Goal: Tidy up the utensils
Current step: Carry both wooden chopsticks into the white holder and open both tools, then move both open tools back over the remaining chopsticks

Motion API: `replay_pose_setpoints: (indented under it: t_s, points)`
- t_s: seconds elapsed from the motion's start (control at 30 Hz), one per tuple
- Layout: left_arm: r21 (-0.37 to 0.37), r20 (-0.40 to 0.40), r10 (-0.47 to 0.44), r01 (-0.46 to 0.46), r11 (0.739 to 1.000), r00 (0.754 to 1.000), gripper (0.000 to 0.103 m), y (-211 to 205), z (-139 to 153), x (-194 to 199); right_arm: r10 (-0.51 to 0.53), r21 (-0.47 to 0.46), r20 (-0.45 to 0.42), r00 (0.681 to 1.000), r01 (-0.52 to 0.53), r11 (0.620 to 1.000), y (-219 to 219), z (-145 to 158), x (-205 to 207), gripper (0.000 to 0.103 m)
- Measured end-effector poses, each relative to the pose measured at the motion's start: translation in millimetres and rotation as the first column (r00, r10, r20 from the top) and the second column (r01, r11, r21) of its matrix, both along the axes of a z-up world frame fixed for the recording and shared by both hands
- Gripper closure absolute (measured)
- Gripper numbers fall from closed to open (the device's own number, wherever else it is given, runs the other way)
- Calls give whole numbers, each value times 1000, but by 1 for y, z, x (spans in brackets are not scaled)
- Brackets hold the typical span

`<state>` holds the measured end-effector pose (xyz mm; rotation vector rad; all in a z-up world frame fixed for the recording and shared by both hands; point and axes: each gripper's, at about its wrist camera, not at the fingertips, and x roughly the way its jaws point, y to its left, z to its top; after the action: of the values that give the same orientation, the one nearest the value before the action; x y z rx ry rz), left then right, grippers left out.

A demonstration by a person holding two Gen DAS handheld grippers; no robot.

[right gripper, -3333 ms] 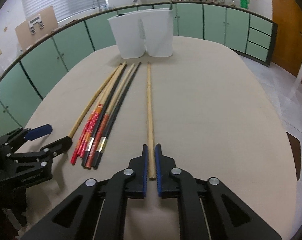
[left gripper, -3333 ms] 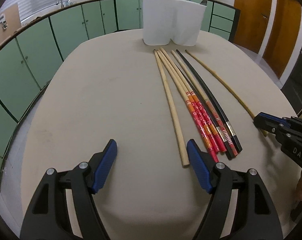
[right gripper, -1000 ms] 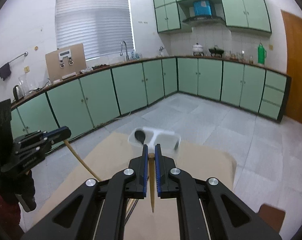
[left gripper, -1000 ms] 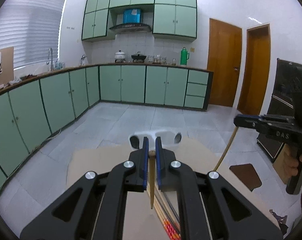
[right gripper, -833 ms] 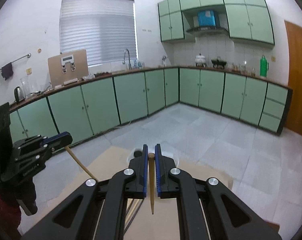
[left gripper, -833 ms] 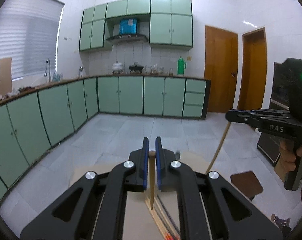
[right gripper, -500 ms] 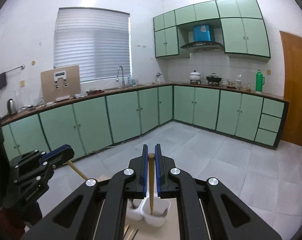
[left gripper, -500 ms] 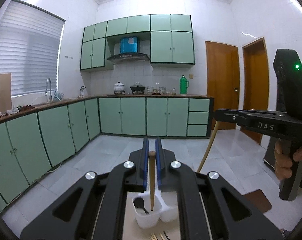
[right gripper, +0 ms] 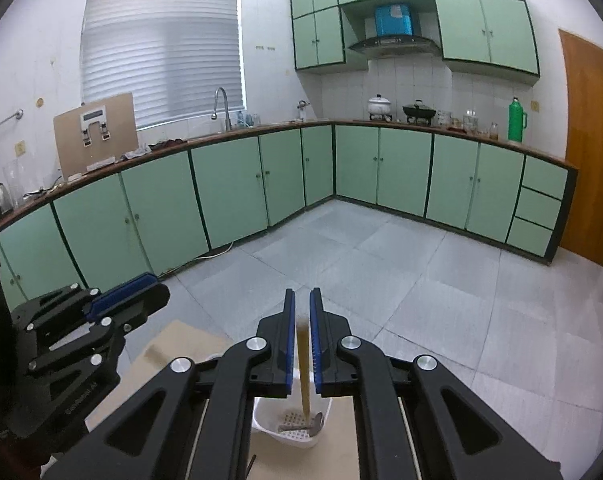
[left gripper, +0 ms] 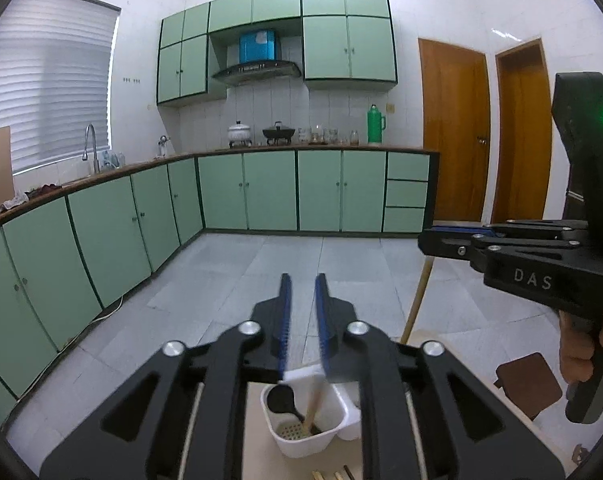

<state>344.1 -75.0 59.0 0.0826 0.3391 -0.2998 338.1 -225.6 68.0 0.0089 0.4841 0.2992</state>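
One chopstick (left gripper: 312, 404) leans loose in the left cup of the white holder (left gripper: 301, 447), its tip on the perforated floor beside a black ladle (left gripper: 282, 400). It looks blurred, so I judge it is only just settling. Straight above the holder, the left gripper (left gripper: 302, 328) has its blue pads parted with nothing between them, which fits a drop from directly overhead so the stick lands upright in the cup.

A second chopstick (right gripper: 303, 364) hangs straight down, its tip in the holder's other cup next to a metal spoon (right gripper: 301, 427). The right gripper (right gripper: 300, 336) is clenched on its top end, also above the holder. Holding it by the top and vertical lets the tip be steered into the narrow cup before letting go.

The holder stands at the far edge of the tan table (right gripper: 173, 344), and the ends of more chopsticks (left gripper: 329, 474) lie on the near side of the holder, so I judge the sorting is well short of finished.

The right gripper's side reads "DAS"; the pale lettering on the left gripper's side is too small to read
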Motion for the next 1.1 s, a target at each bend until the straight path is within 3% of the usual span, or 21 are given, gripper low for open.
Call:
replay_pose_setpoints:
  t_s: [0.03,0.1,0.17,0.27,0.33,0.53,0.67,0.77,0.9,1.1]
  points:
    - [-4,-1,0,0,1000,1000,84,3,-1,-2,0,6,-1,1000,0,1000,-1,0,-2,92]
    - [-8,7,3,-3,1000,1000,79,9,1,-8,-8,11,17,1000,7,1000,-5,2,-8,74]
    - [-10,17,9,-9,1000,1000,70,14,3,-15,-22,17,33,999,22,1000,-11,5,-17,66]
    - [-13,30,25,-25,1000,999,65,22,5,-30,-38,37,54,998,36,999,-22,8,-38,59]
    - [-7,38,34,-33,999,999,61,28,2,-51,-55,40,75,996,52,998,-29,5,-57,47]
    - [0,-28,63,-63,998,998,51,46,-37,-109,-86,37,74,994,84,996,-38,-29,-120,34]
    - [7,-136,72,-72,997,988,47,55,-81,-141,-97,24,12,995,97,995,-30,-76,-158,31]
    - [57,-195,101,-91,994,976,47,59,-117,-158,-102,13,-67,993,103,995,-20,-119,-180,31]
    - [72,-295,126,-109,991,947,47,68,-160,-174,-89,-7,-155,984,89,996,-3,-168,-205,31]
    - [95,-388,142,-114,989,911,47,67,-199,-190,-47,10,-257,965,51,999,15,-206,-222,31]
